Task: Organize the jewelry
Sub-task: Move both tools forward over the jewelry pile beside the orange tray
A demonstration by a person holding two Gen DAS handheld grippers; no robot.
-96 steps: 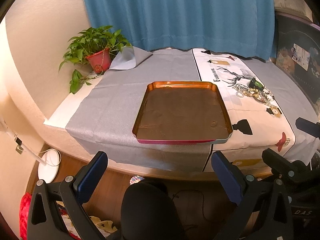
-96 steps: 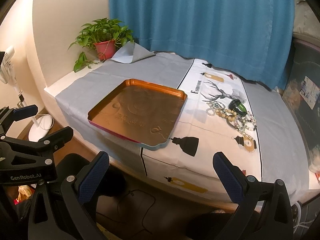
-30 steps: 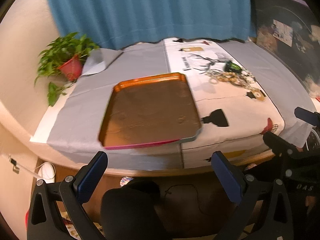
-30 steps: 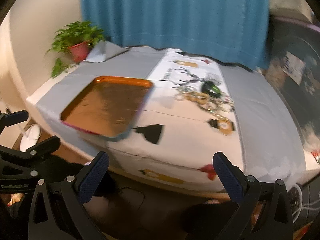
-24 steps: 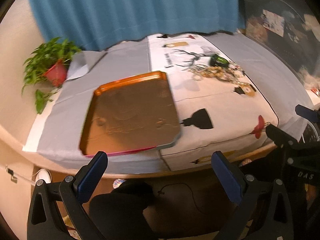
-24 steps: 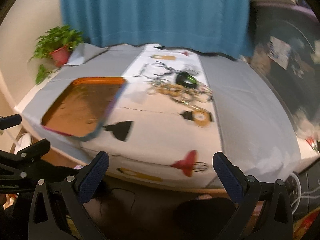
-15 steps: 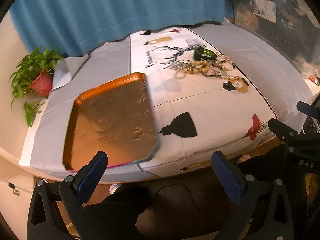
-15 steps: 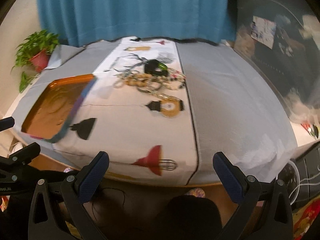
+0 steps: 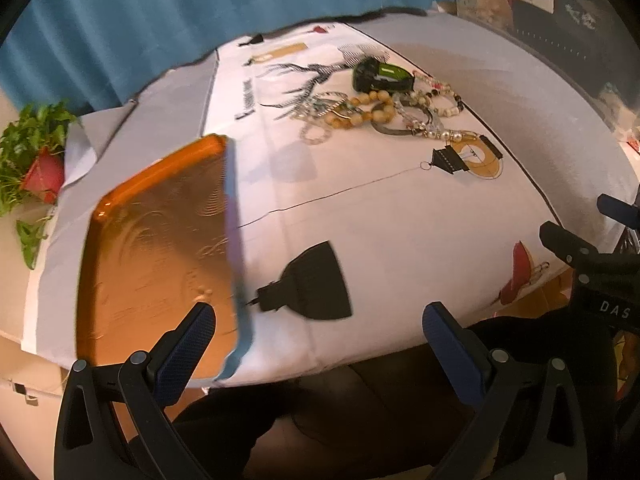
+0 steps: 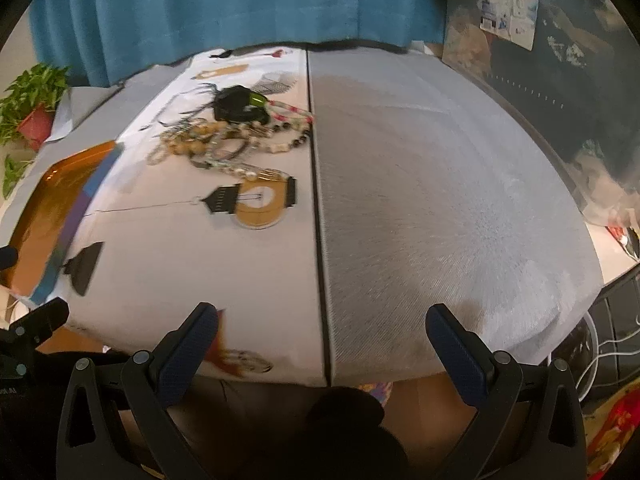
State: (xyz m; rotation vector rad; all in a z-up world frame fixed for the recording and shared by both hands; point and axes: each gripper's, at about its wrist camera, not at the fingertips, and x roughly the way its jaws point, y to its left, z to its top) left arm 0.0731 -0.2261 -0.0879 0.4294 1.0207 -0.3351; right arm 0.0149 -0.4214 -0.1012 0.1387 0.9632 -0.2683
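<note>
My left claw (image 9: 320,336) is spread wide and holds nothing, its blue-padded fingers (image 9: 184,354) hanging over the near edge of the surface (image 9: 400,216). My right claw (image 10: 322,338) is just as wide and just as empty, poised over the same near edge, further to the right. Beyond my left claw lies a white cloth (image 9: 380,208) printed with black lamps, a deer and a red lamp. To its left sits an orange tray (image 9: 160,248) with a blue near rim, nothing in it, one corner jutting past the surface edge. The jewelry (image 9: 384,110) is heaped at the far side of the white cloth, well apart from both claws and from the tray: wooden beads, pale bead strings, clear bangles and a dark hoop, all tangled so I cannot count them. A black and green item (image 9: 380,74) rests at the far edge of that heap. From my right claw the same heap (image 10: 224,140) shows ahead and to the left, and a grey cloth (image 10: 432,184) covers the surface straight ahead. A blue curtain (image 10: 240,4) hangs behind everything. A plant (image 9: 36,148) in a red pot stands far left, beyond the tray. The picture is somewhat blurred.
</note>
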